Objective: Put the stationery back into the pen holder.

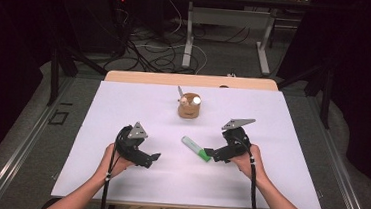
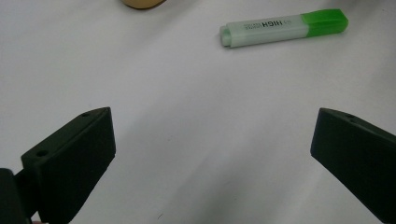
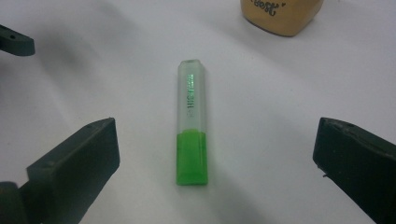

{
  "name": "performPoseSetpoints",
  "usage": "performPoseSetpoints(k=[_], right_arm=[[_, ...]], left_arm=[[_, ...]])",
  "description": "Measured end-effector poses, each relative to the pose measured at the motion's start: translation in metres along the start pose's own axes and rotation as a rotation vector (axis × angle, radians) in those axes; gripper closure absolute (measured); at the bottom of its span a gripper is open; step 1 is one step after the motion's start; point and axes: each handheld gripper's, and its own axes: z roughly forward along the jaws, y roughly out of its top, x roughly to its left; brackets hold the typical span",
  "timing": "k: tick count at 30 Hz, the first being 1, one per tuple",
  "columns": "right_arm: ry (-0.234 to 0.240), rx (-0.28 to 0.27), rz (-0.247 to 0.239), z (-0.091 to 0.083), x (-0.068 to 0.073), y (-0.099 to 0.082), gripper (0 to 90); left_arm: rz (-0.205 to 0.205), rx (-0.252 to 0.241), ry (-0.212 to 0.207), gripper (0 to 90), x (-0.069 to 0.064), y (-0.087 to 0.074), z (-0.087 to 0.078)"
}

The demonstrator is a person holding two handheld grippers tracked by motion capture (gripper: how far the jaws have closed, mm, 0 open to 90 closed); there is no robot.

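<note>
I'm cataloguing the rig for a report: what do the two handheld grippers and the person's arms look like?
The left gripper and the right gripper are both matte black, each with two blocky wedge-shaped jaws with small screw holes. Each carries a grey three-cornered plate on top and trails a black cable along the forearm. The forearms are bare, with no sleeves in sight.

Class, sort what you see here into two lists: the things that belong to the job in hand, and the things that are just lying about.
In the job:
- green highlighter, lying flat between the open fingers of the right gripper
- brown holder behind it, probably

Lying about:
- cables on the floor
- far table
- left gripper, open and idle
</note>
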Motion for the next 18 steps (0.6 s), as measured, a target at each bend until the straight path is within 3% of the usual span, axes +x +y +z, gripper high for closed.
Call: performPoseSetpoints(k=[3,4,5,6,11,13,18], right_arm=[[0.000,0.022,0.029,-0.001,0.004,-0.003,2.2],[-0.008,-0.002,0.029,0.000,0.005,-0.004,3.4],[-0.006,0.022,0.029,-0.001,0.005,-0.004,3.7],[-0.011,0.005,0.038,0.000,0.007,-0.004,4.6],[-0.011,0.010,0.031,0.002,0.012,-0.005,14.8],[-0.015,0.007,0.036,0.005,0.014,-0.006,14.9],[-0.040,0.046,0.019,0.014,0.023,-0.007,24.3]], left_arm=[[-0.003,-0.003,-0.001,0.2,-0.001,0.000,0.000],[0.000,-0.007,-0.001,0.2,-0.001,0.000,0.000],[0.000,-0.008,0.000,0.2,-0.001,0.000,0.000],[0.000,-0.008,0.001,0.2,-0.001,0.001,0.000],[0.002,-0.016,0.011,0.2,-0.001,0.000,0.002],[0.002,-0.015,0.011,0.2,-0.001,0.000,0.003],[0.004,-0.016,0.010,0.2,-0.001,0.000,0.002]])
